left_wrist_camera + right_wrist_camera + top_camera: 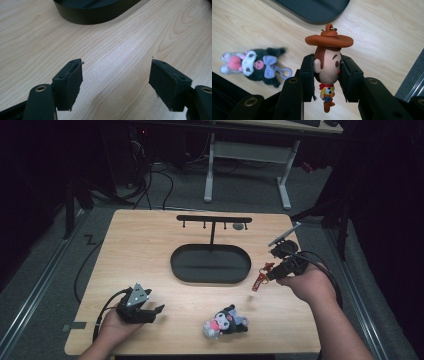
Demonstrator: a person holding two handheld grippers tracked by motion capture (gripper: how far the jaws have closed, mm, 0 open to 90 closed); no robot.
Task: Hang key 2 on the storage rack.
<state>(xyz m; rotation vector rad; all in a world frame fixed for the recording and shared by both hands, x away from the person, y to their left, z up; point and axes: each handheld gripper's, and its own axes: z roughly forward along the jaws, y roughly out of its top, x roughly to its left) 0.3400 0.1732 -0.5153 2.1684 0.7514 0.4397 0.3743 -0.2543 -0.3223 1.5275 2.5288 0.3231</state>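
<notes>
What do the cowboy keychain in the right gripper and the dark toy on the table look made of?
Cowboy keychain: smooth, matte moulded surface, likely rubber or soft plastic, with a small metal ring on the hat. Dark toy: fuzzy pile, looks like plush fabric, with a pale, plastic-looking clip. The right gripper clamps the figure's head.

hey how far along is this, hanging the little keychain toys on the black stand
Early on. Done: the right tool has picked up the cowboy figure, clamped by its head and held above the table. In hand: carrying it, hat loop free. Left: nothing hangs from the black hook stand yet, and the plush keychain lies on the table. The left tool is open, holding nothing.
</notes>
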